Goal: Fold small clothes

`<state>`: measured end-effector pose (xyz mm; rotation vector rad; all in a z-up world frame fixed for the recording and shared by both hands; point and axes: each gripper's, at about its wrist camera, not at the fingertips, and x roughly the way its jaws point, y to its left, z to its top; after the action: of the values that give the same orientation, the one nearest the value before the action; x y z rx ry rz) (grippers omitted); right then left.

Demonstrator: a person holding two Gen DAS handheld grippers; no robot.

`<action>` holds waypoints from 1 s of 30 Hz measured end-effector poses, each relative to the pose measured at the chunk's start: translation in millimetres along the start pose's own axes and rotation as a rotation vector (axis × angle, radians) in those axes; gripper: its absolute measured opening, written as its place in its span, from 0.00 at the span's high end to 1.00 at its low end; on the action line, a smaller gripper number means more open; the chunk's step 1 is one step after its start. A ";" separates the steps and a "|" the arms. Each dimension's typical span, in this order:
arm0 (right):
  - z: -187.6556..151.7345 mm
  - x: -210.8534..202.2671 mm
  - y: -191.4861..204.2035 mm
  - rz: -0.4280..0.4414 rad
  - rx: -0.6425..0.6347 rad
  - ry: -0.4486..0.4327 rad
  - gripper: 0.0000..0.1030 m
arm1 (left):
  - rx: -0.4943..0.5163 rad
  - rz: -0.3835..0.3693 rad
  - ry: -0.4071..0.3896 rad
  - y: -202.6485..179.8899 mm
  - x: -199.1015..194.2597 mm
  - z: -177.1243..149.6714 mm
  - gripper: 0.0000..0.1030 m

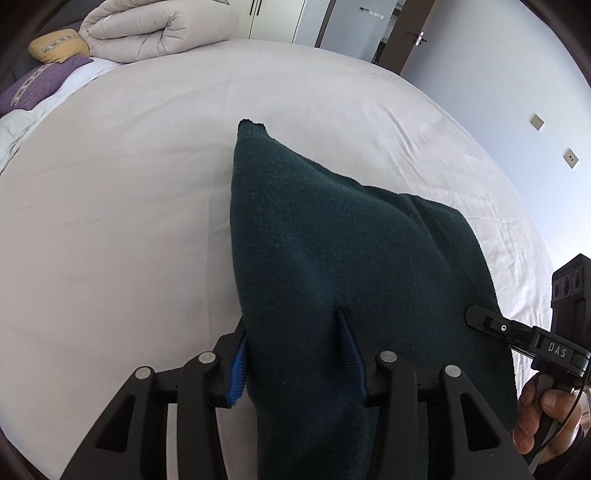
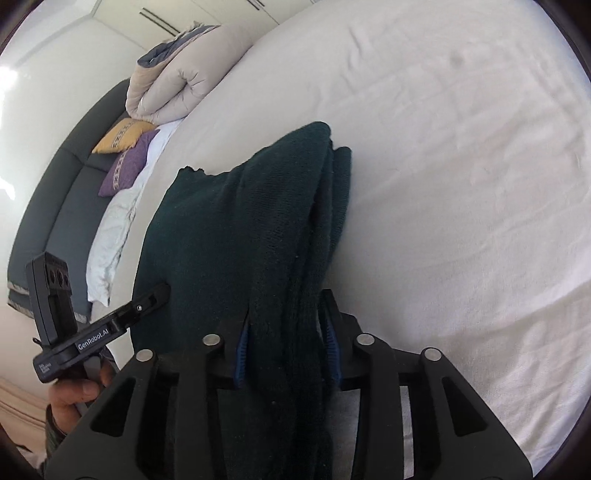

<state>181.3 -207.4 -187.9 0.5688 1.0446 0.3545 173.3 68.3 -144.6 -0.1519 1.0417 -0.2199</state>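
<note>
A dark green knitted garment (image 1: 332, 251) hangs folded between my two grippers above a white bed sheet (image 1: 110, 221). My left gripper (image 1: 295, 354) is shut on its near edge, with cloth bunched between the blue pads. My right gripper (image 2: 286, 339) is shut on several folded layers of the same garment (image 2: 229, 229). The right gripper also shows at the right edge of the left wrist view (image 1: 480, 317), touching the cloth. The left gripper shows in the right wrist view (image 2: 155, 295) at the garment's left edge.
A rolled beige duvet (image 1: 159, 29) lies at the far end of the bed, with a yellow pillow (image 1: 59, 46) and a purple pillow (image 1: 40, 83) beside it. A dark headboard (image 2: 55, 192) runs along the left. A wall with sockets (image 1: 554, 140) and a door stands on the right.
</note>
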 end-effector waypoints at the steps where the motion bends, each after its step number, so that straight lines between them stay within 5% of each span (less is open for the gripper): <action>1: -0.1 4.4 -4.1 0.019 0.016 0.000 0.64 | -0.008 0.000 -0.004 2.8 -0.8 -1.8 0.47; 14: -24.3 -70.7 7.7 -0.065 -0.042 0.007 0.58 | -0.107 -0.009 -0.132 6.6 -53.9 -34.2 0.45; 18: -56.6 -66.0 3.1 -0.115 -0.096 0.068 0.58 | -0.075 -0.011 -0.083 -1.4 -43.2 -40.8 0.44; 22: -66.1 -66.3 -10.4 -0.088 -0.054 0.068 0.81 | -0.092 -0.026 -0.067 0.8 -46.2 -52.4 0.44; 30: -53.2 -75.9 -22.0 -0.028 0.003 0.053 0.85 | -0.081 -0.028 -0.046 -4.3 -40.2 -56.3 0.44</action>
<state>99.0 -251.0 -167.5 0.5492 1.1036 0.3447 104.5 73.1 -138.0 -0.2435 1.0037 -0.1990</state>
